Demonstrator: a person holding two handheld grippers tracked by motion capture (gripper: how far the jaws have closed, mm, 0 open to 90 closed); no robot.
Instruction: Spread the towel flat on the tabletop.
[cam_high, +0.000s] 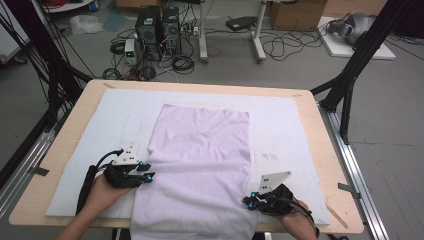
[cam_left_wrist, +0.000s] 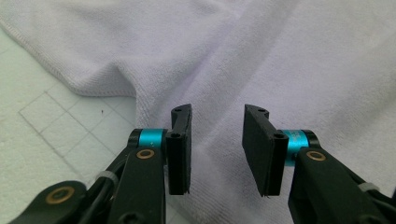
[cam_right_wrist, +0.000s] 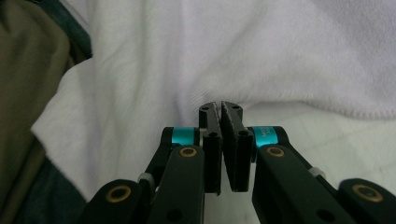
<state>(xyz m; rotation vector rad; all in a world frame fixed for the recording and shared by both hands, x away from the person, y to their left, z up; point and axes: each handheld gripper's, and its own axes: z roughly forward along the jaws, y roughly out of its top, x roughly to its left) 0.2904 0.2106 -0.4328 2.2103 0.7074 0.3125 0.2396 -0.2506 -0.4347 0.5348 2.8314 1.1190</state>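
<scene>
A pale lilac towel (cam_high: 200, 160) lies lengthwise down the middle of a white mat (cam_high: 115, 115), and its near end drapes over the table's front edge. My left gripper (cam_high: 149, 171) rests at the towel's left edge. In the left gripper view its jaws (cam_left_wrist: 217, 140) stand open, with the towel (cam_left_wrist: 280, 56) lying flat under the gap. My right gripper (cam_high: 248, 200) sits at the towel's right edge near the front. In the right gripper view its jaws (cam_right_wrist: 220, 109) are pressed together at the towel's hem (cam_right_wrist: 280, 56), where the cloth puckers around the tips.
The mat covers most of a wooden table (cam_high: 320, 150). Black frame struts (cam_high: 350, 70) stand at both sides. Computer towers (cam_high: 157, 30) and cables sit on the floor beyond. The person's dark clothing (cam_right_wrist: 28, 93) shows beside the hanging towel end.
</scene>
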